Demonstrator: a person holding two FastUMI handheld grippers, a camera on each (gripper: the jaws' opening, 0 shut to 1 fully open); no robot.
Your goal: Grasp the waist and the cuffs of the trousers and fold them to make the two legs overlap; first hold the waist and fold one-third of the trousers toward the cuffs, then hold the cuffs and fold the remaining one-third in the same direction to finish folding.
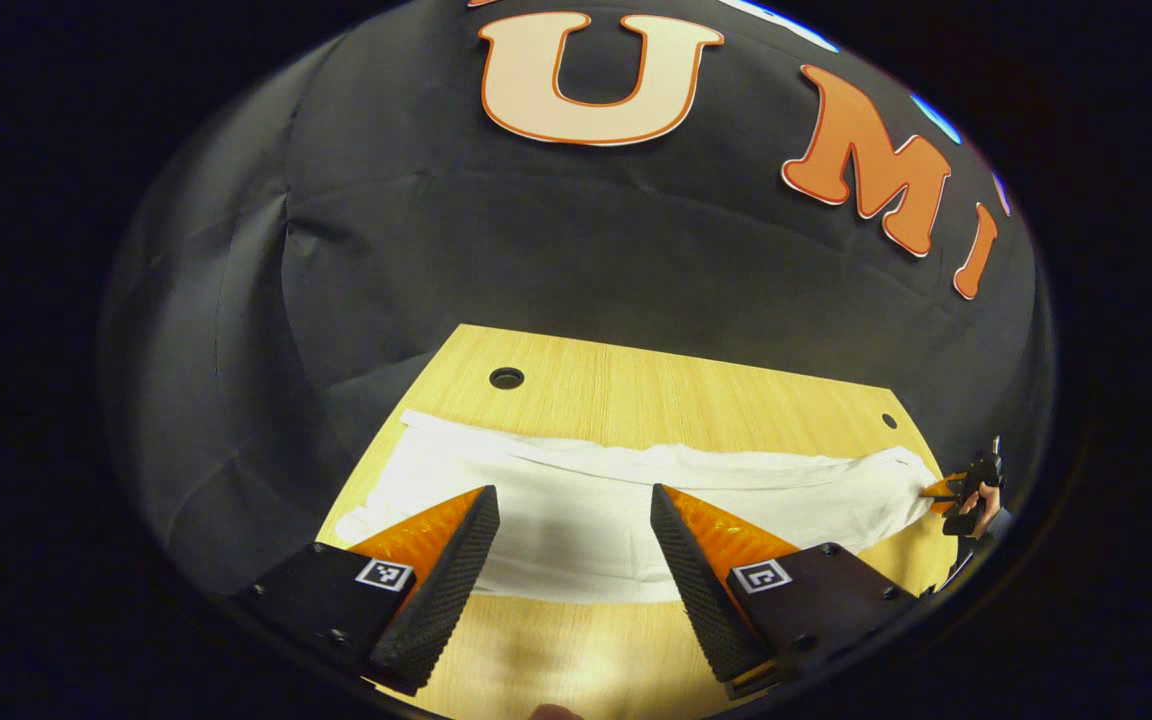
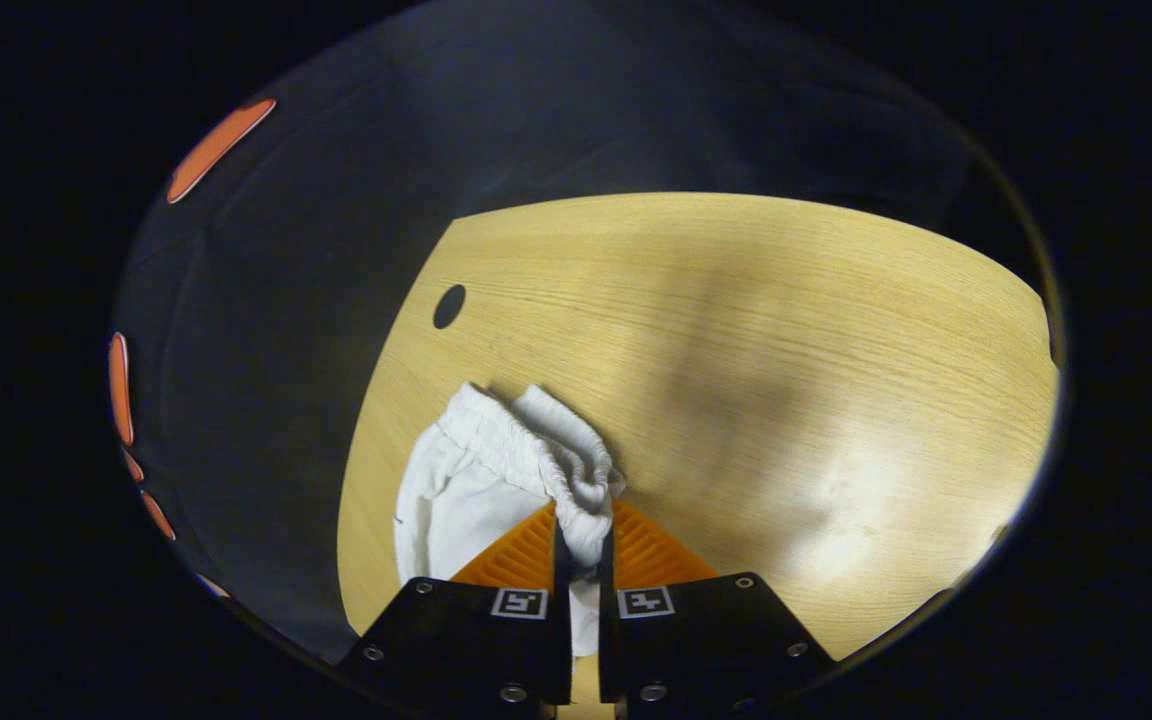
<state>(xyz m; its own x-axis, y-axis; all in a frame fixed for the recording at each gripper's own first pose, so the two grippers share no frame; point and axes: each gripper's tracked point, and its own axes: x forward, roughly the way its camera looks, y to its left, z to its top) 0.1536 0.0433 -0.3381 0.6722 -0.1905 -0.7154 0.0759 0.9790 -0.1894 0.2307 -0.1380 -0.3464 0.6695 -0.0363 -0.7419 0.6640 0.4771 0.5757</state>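
A wooden table (image 1: 636, 390) carries white trousers (image 1: 576, 510) spread lengthwise across it. The left gripper (image 1: 574, 535) hovers wide apart over their near edge. At the far right end, the right gripper (image 2: 582, 545) pinches the gathered elastic waist (image 2: 556, 455).

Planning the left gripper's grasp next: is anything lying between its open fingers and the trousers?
Nothing visible. The left gripper hangs open over the white trousers on the table. The right gripper pinches the gathered waist.
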